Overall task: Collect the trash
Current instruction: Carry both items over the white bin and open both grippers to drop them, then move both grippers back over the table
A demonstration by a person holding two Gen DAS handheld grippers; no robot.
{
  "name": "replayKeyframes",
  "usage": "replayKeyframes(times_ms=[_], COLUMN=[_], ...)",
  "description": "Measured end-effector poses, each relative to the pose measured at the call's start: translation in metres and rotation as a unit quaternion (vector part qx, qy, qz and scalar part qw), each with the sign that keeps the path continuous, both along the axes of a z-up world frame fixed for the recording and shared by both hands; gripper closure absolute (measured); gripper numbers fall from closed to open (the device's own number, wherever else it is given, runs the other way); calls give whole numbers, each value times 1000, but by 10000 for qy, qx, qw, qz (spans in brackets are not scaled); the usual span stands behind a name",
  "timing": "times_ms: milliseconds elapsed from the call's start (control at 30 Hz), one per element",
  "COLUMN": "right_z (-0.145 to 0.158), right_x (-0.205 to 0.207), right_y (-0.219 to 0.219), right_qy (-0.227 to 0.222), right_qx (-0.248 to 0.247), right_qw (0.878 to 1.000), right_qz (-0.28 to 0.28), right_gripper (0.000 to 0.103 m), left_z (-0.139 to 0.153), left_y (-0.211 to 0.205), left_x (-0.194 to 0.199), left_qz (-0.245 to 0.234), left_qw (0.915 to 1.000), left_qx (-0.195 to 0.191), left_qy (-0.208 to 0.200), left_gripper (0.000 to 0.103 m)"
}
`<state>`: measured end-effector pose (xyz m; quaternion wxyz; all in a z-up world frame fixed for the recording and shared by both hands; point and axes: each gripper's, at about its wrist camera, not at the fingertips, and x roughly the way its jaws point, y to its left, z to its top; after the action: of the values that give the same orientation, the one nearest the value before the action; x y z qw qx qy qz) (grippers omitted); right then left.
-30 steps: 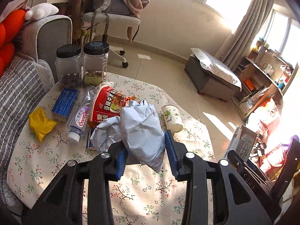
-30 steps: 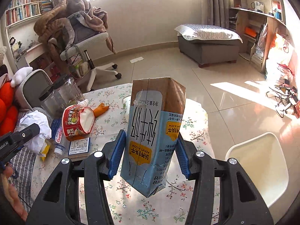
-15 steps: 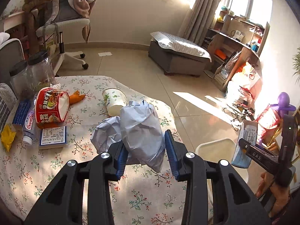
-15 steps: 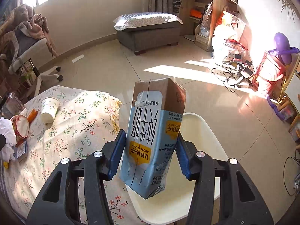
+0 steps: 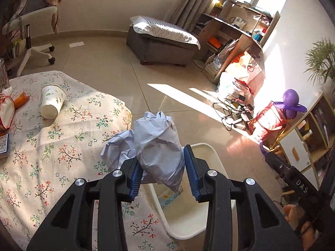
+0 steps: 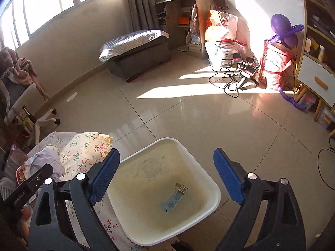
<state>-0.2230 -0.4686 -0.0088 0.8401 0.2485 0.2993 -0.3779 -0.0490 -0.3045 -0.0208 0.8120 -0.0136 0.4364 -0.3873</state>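
My left gripper (image 5: 163, 176) was clenched on the crumpled paper (image 5: 156, 144), its jaws pressing the wad from both sides. I held the wad above the edge of the table (image 5: 62, 146), with the white bin (image 5: 211, 152) showing just past it at about 5 o'clock on the tiled floor. My right gripper (image 6: 166, 176) hung directly over that bin (image 6: 167, 190) with its jaws spread wide and nothing between them. The milk carton (image 6: 174, 197) lay flat on the bin's bottom, toward 5 o'clock of the bin's centre. Through the left wrist camera, a paper cup (image 5: 52, 101) lay tipped on the floral cloth at about 10 o'clock from the wad, well apart from it, and a red snack packet (image 5: 6, 113) sat at the far left edge, near the cup.
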Motion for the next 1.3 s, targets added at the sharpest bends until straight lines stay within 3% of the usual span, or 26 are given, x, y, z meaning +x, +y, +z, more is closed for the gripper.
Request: replayKeyframes(times_ms=[133, 300, 367, 400, 633, 767, 1000, 1167, 1300], right_z=[-3, -9, -11, -11, -4, 3, 25, 44, 42], right_x=[-21, -29, -26, -25, -12, 15, 67, 114, 152], right_y=[-17, -31, -30, -29, -10, 21, 105, 173, 211], right_qy=[-161, -337, -284, -247, -237, -134, 33, 184, 268], right_qx=[84, 299, 281, 265, 137, -46, -361, -750, -933], right_qw=[9989, 9958, 9964, 9967, 9986, 9999, 9931, 9753, 9602], right_qz=[-430, -797, -751, -722, -442, 34, 1115, 2068, 2618], right_gripper=[13, 13, 13, 13, 13, 13, 9, 7, 7], left_z=[-10, -21, -23, -24, -14, 5, 45, 54, 39], left_y=[-31, -58, -60, -60, -24, 21, 136, 233, 304], left_x=[-9, -22, -24, -24, -17, -6, 20, 55, 89], left_qz=[-251, -560, -618, -598, -275, 235, 1657, 2684, 3357], left_qw=[9992, 9976, 9972, 9974, 9992, 9970, 9756, 9531, 9334], left_qx=[-63, 64, 84, 114, 288, 591, 984, 1091, 1165], left_qy=[301, 393, 410, 397, 27, -435, -1054, -871, -506], left_gripper=[65, 64, 56, 45, 34, 30, 20, 16, 16])
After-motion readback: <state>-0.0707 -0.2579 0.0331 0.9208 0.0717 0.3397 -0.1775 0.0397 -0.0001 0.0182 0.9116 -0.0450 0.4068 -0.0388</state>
